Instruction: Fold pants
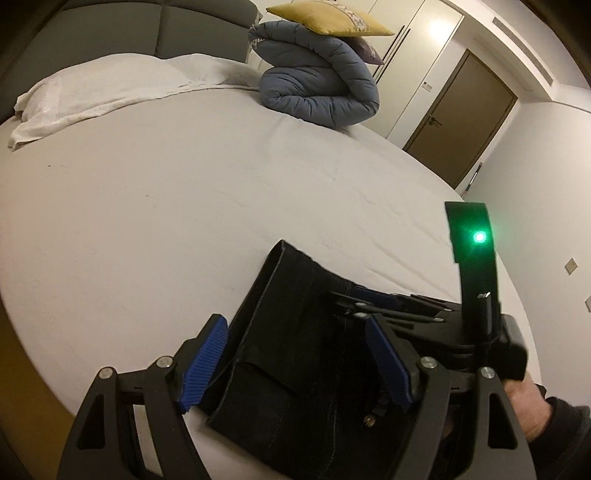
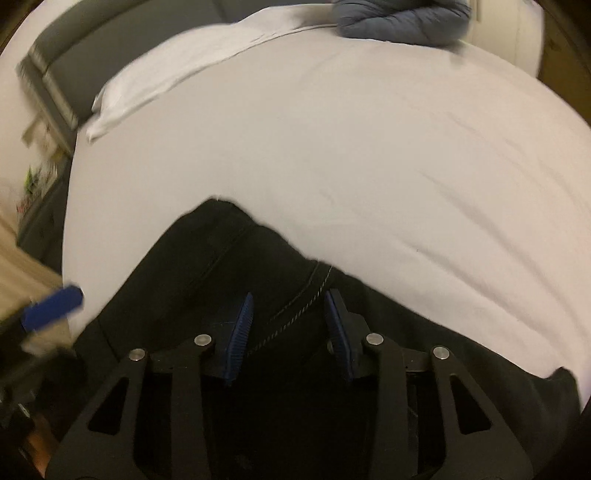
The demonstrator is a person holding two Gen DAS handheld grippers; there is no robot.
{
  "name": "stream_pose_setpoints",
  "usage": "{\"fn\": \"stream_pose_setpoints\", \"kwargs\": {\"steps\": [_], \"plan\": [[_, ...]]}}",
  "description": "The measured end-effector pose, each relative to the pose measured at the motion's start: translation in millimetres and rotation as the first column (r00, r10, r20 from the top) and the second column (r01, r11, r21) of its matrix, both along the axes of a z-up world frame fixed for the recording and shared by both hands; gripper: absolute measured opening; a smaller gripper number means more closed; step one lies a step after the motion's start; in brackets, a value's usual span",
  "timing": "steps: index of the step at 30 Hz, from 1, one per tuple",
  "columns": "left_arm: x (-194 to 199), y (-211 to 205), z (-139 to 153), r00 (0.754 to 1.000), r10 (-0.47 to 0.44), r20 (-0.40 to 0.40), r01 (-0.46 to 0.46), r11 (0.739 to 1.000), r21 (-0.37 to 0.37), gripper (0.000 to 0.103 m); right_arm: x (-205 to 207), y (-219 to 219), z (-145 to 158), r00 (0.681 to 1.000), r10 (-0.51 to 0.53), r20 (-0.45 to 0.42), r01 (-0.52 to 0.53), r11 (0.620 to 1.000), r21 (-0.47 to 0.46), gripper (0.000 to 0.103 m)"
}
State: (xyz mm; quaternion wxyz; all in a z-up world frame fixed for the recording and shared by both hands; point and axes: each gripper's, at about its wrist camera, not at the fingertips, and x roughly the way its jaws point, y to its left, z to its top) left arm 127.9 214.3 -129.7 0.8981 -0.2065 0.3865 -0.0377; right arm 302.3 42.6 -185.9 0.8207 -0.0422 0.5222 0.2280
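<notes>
Black pants (image 1: 295,350) lie at the near edge of the white bed (image 1: 184,203), with a pocket and waistband showing. My left gripper (image 1: 295,354) is open, its blue pads on either side of the pants' upper part. My right gripper (image 2: 291,332) is open above the pants (image 2: 221,266), its pads flanking a stitched seam. In the left wrist view the right gripper (image 1: 369,299) reaches over the pants from the right, with a green light on its mount. In the right wrist view a blue pad of the left gripper (image 2: 51,302) shows at the left, blurred.
A rolled blue-grey duvet (image 1: 317,85) with a yellow pillow (image 1: 328,18) on top sits at the far side of the bed. A white pillow (image 1: 99,85) lies by the grey headboard (image 1: 177,26). A brown door (image 1: 461,118) stands at the right.
</notes>
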Motion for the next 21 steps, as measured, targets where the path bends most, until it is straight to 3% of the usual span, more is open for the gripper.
{"fn": "stream_pose_setpoints", "kwargs": {"steps": [2,3,7,10,12,15,17,19,21], "plan": [[4.3,-3.9,1.9,1.0,-0.007,0.01,0.007,1.0,0.014,0.079,-7.1,-3.5,-3.9,0.998,0.035,0.049,-0.033,0.998,-0.046,0.04],[5.6,-5.1,2.3,1.0,-0.007,0.013,0.007,1.0,0.019,0.079,8.2,-1.0,-7.7,0.998,0.038,0.056,-0.035,0.998,-0.057,0.04],[12.6,-5.8,-5.8,1.0,-0.003,-0.019,0.003,1.0,0.003,0.079,40.3,-35.1,-14.3,0.998,-0.061,-0.022,0.061,0.998,0.028,0.042],[22.5,-9.2,-21.6,0.996,-0.006,-0.093,0.01,0.999,0.044,0.079,34.8,-54.4,-14.2,0.995,-0.087,-0.046,0.091,0.991,0.102,0.044],[23.2,-5.5,-32.3,0.991,0.014,-0.131,-0.009,0.999,0.038,0.074,30.1,-83.5,-1.9,0.979,-0.184,-0.09,0.199,0.96,0.197,0.045],[19.9,-6.6,-40.4,0.987,0.01,-0.157,0.003,0.997,0.078,0.075,0.6,-127.1,19.0,0.95,-0.299,-0.095,0.314,0.908,0.279,0.045],[20.4,-10.4,-42.4,0.987,0.003,-0.163,0.015,0.994,0.111,0.075,-26.1,-159.5,24.0,0.948,-0.302,-0.099,0.317,0.881,0.352,0.046],[21.7,-15.5,-42.1,0.986,0.0,-0.167,0.025,0.989,0.147,0.076,-42.6,-191.3,10.5,0.937,-0.312,-0.155,0.348,0.866,0.359,0.045],[22.0,-19.3,-42.4,0.985,-0.002,-0.174,0.032,0.985,0.169,0.077,-51.1,-220.3,-11.7,0.912,-0.361,-0.194,0.409,0.822,0.396,0.026]]}}
